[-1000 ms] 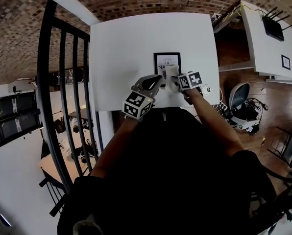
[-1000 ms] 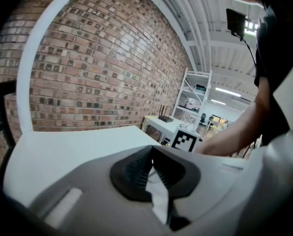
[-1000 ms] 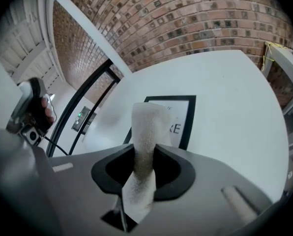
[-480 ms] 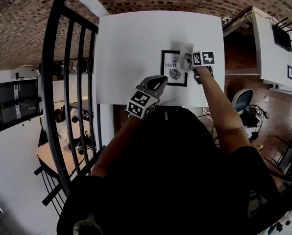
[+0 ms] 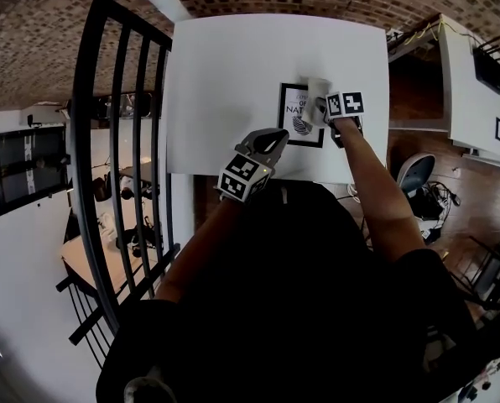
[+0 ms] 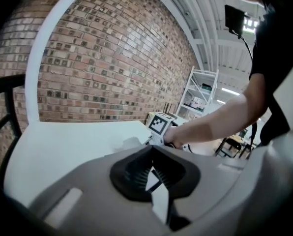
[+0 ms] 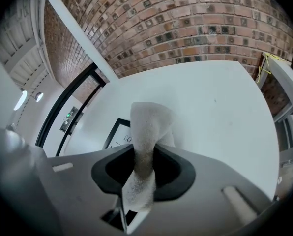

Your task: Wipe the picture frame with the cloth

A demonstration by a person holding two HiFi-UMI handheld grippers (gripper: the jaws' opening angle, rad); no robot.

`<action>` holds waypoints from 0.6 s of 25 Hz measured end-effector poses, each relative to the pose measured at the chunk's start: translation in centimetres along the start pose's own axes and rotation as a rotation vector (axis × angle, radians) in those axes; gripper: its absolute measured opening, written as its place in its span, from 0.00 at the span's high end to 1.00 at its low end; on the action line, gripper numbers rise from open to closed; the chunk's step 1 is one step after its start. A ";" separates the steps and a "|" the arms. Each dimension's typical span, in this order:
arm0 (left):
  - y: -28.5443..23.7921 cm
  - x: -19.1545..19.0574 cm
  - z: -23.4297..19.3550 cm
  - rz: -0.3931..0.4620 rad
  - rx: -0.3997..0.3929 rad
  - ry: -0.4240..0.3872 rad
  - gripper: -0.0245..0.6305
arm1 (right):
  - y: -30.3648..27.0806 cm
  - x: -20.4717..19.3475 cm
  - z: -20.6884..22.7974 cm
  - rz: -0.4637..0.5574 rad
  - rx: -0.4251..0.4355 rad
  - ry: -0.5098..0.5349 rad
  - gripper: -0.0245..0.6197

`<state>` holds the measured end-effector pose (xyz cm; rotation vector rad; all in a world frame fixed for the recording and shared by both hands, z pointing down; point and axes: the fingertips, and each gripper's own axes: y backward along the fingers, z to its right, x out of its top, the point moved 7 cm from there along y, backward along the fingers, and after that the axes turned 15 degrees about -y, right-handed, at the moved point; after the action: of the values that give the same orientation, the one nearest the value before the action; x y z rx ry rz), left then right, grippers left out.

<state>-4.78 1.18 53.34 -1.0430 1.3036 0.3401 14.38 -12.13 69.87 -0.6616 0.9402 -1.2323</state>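
Right claw (image 5: 320, 107) is clamped on the cloth (image 5: 317, 90). In the right gripper view the cloth (image 7: 147, 132) runs as a pale, fuzzy strip up through the claw (image 7: 144, 170), pinched between the jaws, its free end folded over above them. Whether the cloth is touching the glass can't be told from any view.

The picture frame (image 5: 300, 115) lies flat on the white tabletop (image 5: 233, 74), toward its near right part, black-edged with a white print. In the head view its upper right corner is covered by the cloth and the claw, and the lettering is too small to read. In the right gripper view only the frame's left corner (image 7: 116, 132) and a couple of letters show. The rest is behind the claw body and the cloth.

Left claw (image 5: 267, 143) hangs over the near edge of the tabletop, apart from the frame. In the left gripper view the claw (image 6: 154, 173) has its jaws drawn narrow, nearly together, with nothing gripped. That view does not show the frame. It shows the tabletop (image 6: 63, 146), the right claw's marker cube (image 6: 161, 124) with the person's forearm (image 6: 210, 124), and a brick wall (image 6: 112, 58) behind.

A black railing (image 5: 107, 141) stands left of the tabletop. The person's dark torso fills the lower half of the head view.
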 end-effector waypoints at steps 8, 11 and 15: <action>-0.9 1.1 0.0 0.000 -0.053 0.008 0.96 | 1.1 -3.6 -0.1 0.001 0.036 -0.033 0.81; -1.3 1.3 0.3 -0.008 -0.073 0.008 0.96 | 1.6 -5.3 -0.2 -0.001 0.055 -0.034 0.81; -1.8 1.2 0.6 -0.013 -0.098 0.001 0.96 | 2.3 -7.7 -0.3 0.004 0.094 -0.058 0.81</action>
<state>-2.76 0.27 52.97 -1.1333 1.2912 0.3970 14.76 -4.06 69.62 -0.6172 0.8308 -1.2395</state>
